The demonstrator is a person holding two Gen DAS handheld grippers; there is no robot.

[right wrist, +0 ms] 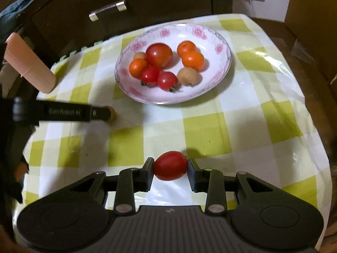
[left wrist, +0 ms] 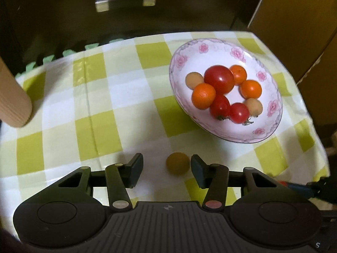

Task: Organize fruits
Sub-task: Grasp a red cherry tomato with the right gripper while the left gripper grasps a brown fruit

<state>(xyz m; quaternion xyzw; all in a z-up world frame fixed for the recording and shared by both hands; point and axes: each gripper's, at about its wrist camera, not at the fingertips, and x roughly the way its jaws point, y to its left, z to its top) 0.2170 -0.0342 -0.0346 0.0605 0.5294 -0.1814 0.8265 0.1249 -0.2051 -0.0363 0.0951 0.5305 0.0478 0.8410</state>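
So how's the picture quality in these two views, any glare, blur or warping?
Left wrist: fisheye bends the tablecloth edges, the yellowish fruit between the open left gripper looks soft. Right wrist: glare patches on the cloth's right side, highlights on the big tomato in the plate, dark corners.

R gripper fingers clamp red tomato; plate w/ fruit beyond.

Left black two-finger gripper: fingers spread wide, low over the table. Right black two-finger gripper: fingers closed against a load, level.
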